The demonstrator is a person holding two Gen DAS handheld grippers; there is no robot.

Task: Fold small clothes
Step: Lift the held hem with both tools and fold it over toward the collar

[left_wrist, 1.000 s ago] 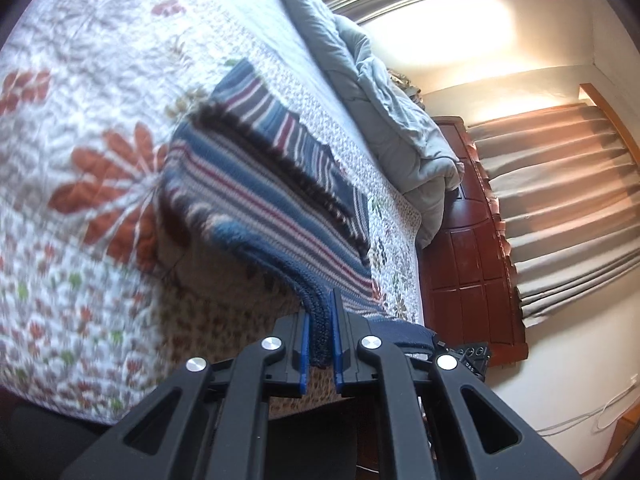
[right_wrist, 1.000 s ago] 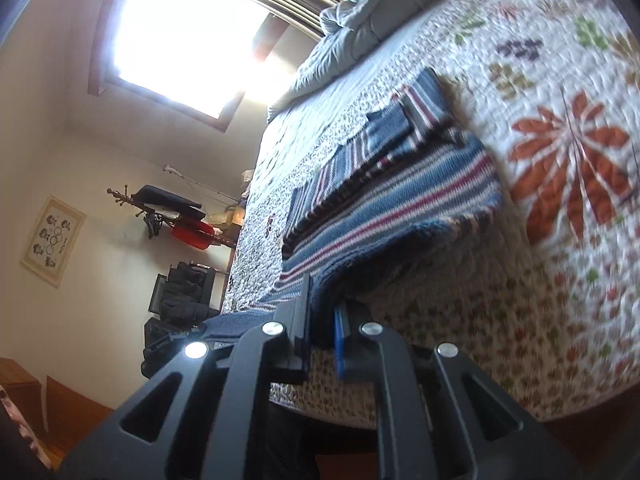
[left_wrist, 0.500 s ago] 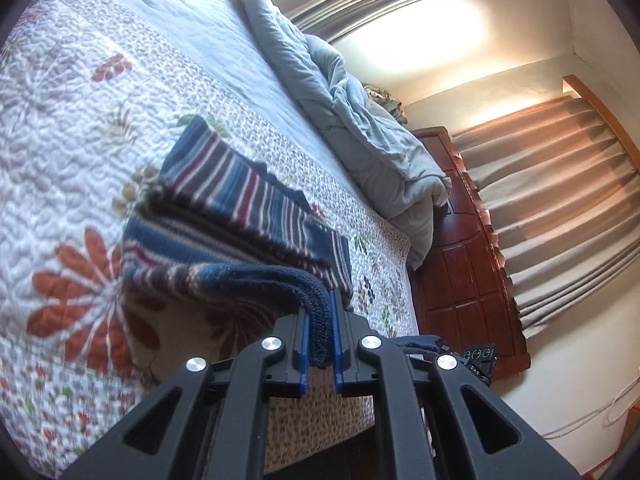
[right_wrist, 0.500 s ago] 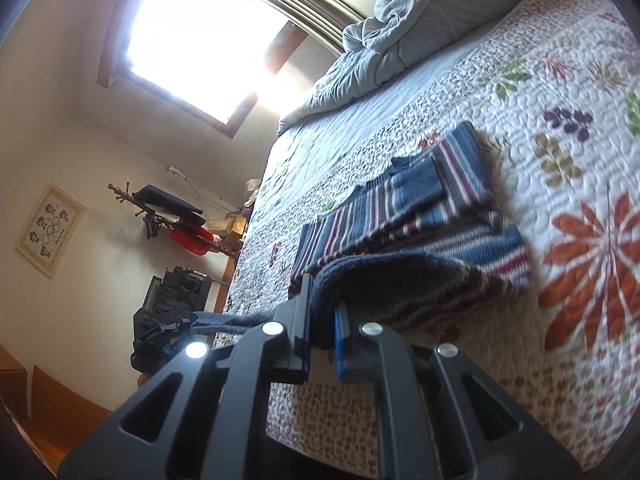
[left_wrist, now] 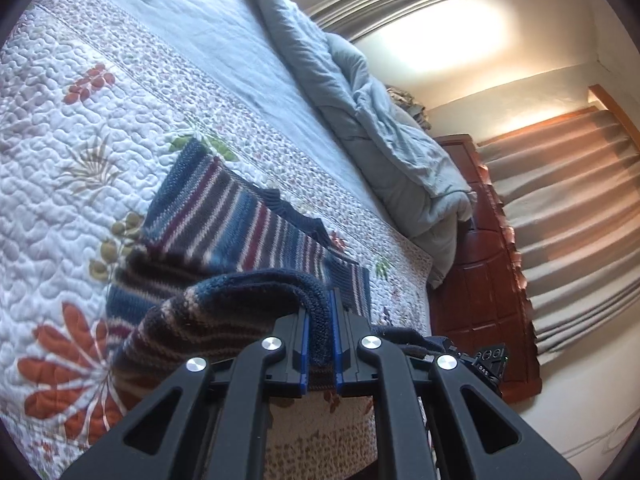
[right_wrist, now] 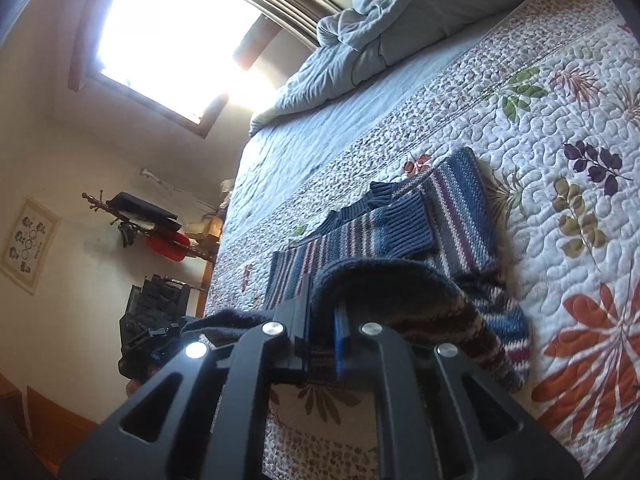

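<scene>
Near the front edge of the bed, on the flowered quilt (left_wrist: 60, 168), lies the striped sweater (left_wrist: 224, 216), knitted in blue, maroon and cream bands with dark ribbed cuffs and hem. Its sleeves are already crossed over the body, and the lower hem is lifted off the quilt in an arch.

On the left side, the left gripper (left_wrist: 319, 320) is clenched on the dark hem, the knit bunched thick between its blue pads. Further right, the right gripper (right_wrist: 322, 312) pinches the same hem at its other corner, equally tight.

To my eye the step in hand is carrying the hem over toward the collar. Doing it well means keeping the 2 grippers level and the hem taut between them, laying it square on the shoulders, and only then letting go, so the soft, heavy knit does not sag or skew.
</scene>
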